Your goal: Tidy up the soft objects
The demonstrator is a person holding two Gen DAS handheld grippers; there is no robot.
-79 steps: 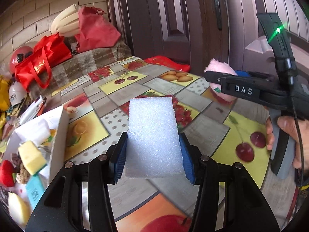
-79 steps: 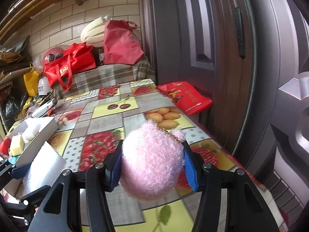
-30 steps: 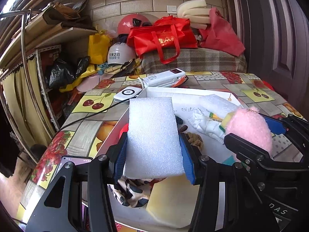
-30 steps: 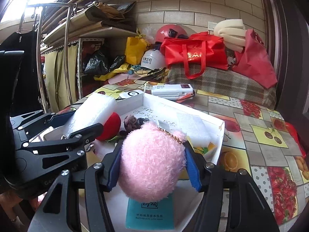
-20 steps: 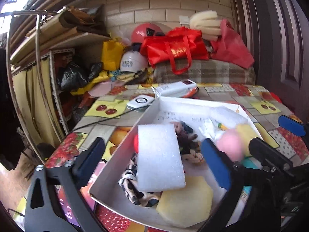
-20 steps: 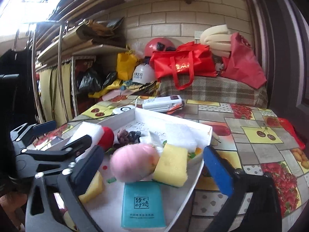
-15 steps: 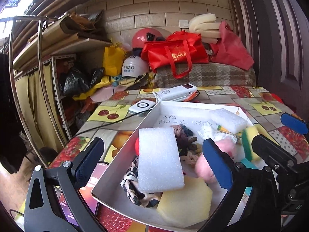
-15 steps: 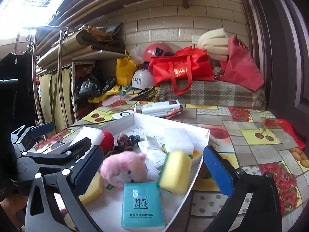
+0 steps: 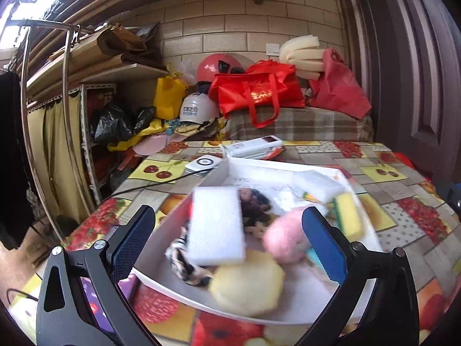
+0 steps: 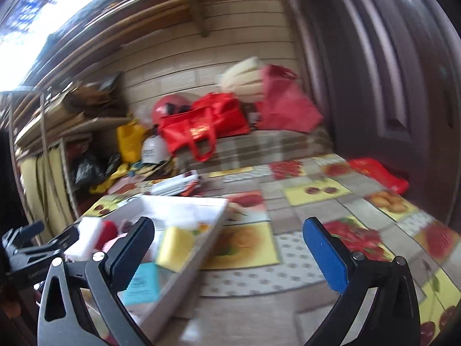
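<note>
Fingers (image 9: pixel 135 245) spread, empty; white helmet (image 9: pixel 197 111) label illegible, apparently Chinese.

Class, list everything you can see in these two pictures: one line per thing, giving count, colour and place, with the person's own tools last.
tray: one, white, on the table
foam block: one, white, lying in the tray
fluffy ball: one, pink, in the tray beside the foam block
sponge: one, yellow and green, at the tray's right side
tissue packet: one, teal, near the tray's front edge
tablecloth: one, fruit pattern, covering the table
bag: one, red, on the checked bench behind
helmet: one, white, left of the bag
left claw: one, black with blue pads, open, empty
right claw: one, black with blue pads, open, empty
</note>
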